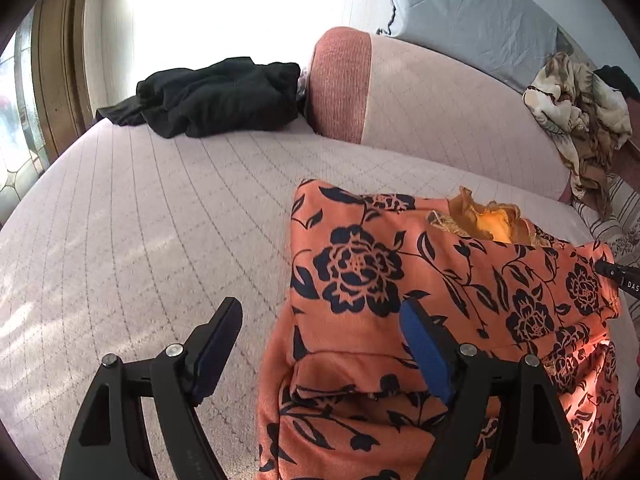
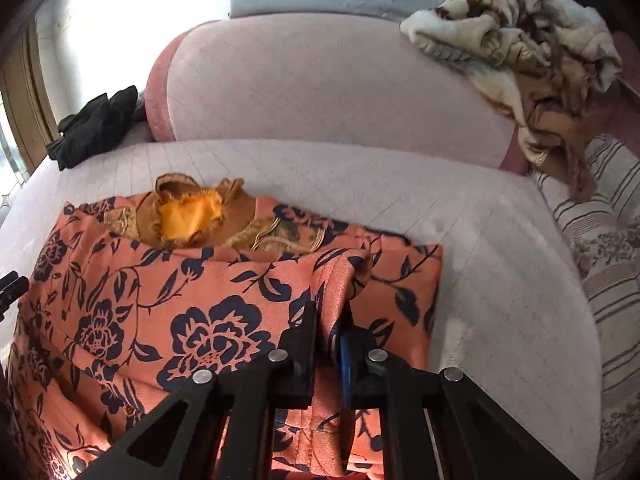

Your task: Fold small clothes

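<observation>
Most of both views is taken up by a pale quilted mattress [image 1: 132,240], with a pink bolster [image 2: 320,88] lying across the upper middle of the right wrist view and a grey sheet [image 1: 472,4] in the upper right of the left wrist view. Striped bedding [image 2: 600,248] runs down the right edge of the right view.

Next in size is the orange floral garment [image 2: 132,312] — it fills the lower left of the right wrist view and the lower right of the left wrist view, spread on the mattress with its edges turned in. A smaller yellow-and-tan cloth [image 2: 188,220] pokes out at its top edge.

A crumpled cream-and-brown blanket [image 2: 520,48] sits at the upper right, draped over the bolster's end. A black heap of clothes [image 1: 216,96] lies on the mattress at the upper left, against the bolster.

The left gripper [image 1: 320,320] stands wide apart at the bottom of its view, one finger over bare mattress, the other over the garment — nothing pinched between them. The right gripper [image 2: 330,320] is closed tight on a raised ridge of the garment at the lower middle of its view.
</observation>
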`<state>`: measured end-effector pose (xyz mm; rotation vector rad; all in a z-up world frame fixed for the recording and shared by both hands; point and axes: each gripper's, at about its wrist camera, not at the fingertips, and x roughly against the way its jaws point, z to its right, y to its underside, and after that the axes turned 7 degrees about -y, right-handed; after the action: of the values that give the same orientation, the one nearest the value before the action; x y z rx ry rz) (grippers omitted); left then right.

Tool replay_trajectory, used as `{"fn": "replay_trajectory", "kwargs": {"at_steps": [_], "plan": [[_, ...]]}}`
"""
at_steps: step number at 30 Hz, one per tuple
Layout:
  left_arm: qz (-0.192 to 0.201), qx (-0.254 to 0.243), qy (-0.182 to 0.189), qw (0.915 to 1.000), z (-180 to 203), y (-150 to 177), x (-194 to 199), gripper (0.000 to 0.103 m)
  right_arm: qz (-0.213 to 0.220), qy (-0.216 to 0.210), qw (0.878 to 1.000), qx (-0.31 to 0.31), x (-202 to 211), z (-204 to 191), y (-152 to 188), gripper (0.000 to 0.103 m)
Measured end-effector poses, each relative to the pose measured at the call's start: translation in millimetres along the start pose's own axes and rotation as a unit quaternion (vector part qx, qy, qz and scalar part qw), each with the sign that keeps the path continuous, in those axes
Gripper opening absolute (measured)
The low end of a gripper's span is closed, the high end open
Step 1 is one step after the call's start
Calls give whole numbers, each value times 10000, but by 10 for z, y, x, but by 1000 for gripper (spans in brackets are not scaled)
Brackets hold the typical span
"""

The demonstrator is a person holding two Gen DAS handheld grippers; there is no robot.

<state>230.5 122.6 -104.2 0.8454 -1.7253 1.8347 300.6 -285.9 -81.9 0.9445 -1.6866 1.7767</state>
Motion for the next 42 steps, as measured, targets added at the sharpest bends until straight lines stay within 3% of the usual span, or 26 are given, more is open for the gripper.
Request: {"fn": "replay_trajectory", "kwargs": {"at_steps": [1,2,3,4,5,6,7,8,9,10,12,14,15,17,18,20,23,26,31,35,37,38,42], "plan": [[-158,-105,-186,9996,32,14,-100,81,17,194,9998,32,-27,13,-13,9],[-665,-248,-337,9969,64,56,-294,82,-58,337,9994,56,-118,62,-19,10],[-876,-210,-326,9954,45,101,-402,84,-300,323,9990,27,-269,126,1,14],[-717,-111,-272,9970,9,93,-351,85,-640,161,9977,-154,-413,230,36,17],[-778,-100,-286,9965,-5,76,-321,85,-707,-18,9966,-434,-470,324,66,18],[-787,-80,-268,9965,-24,67,-288,85,-480,-116,9966,-655,-394,394,77,21],[-696,-56,-266,9972,-45,63,-238,84,-334,-122,9960,-818,-305,433,72,30],[-598,-43,-318,9977,-67,64,-175,84,-207,-77,9957,-896,-215,449,57,55],[-491,-15,-328,9983,-85,67,-105,84,-16,7,9956,-936,-104,442,44,66],[-371,19,-259,9990,-93,63,-37,84,259,3,9945,-1019,47,436,28,67],[-334,-109,-335,9988,-71,90,-22,84,617,-661,9880,-1253,310,418,14,67],[-942,-406,-582,9930,-12,125,-303,87,555,-1548,9741,-1554,329,377,58,69],[-849,-217,-547,9947,-59,124,-326,88,278,-1920,9668,-1664,182,355,89,69],[-1032,70,-499,9934,-127,52,-295,87,-653,-1798,9627,-1911,-260,386,284,66],[-1026,201,-391,9938,-163,24,-206,87,-562,-1876,9578,-2105,-278,447,350,64],[-607,199,-274,9976,-215,-8,77,87,-181,-1986,9525,-2302,8,453,305,65],[-330,47,-323,9989,-312,76,506,87,344,-1976,9574,-2076,520,425,296,69],[-383,283,61,9988,-514,359,940,87,445,-1923,9593,-2019,912,392,532,69],[-791,428,353,9953,-696,1115,1443,87,-62,-1678,9690,-1810,1343,480,1243,71],[-1336,617,381,9884,-792,1650,1529,87,-674,-1470,9644,-2090,1406,746,1957,71],[-1535,682,414,9849,-799,1802,1515,87,-941,-1409,9594,-2253,1433,829,2265,71],[-1425,680,384,9867,-790,1840,1558,87,-1067,-1400,9571,-2302,1431,848,2385,71],[-1409,544,305,9881,-730,1881,1586,87,-1031,-1708,9500,-2401,1562,856,2633,71]]}}
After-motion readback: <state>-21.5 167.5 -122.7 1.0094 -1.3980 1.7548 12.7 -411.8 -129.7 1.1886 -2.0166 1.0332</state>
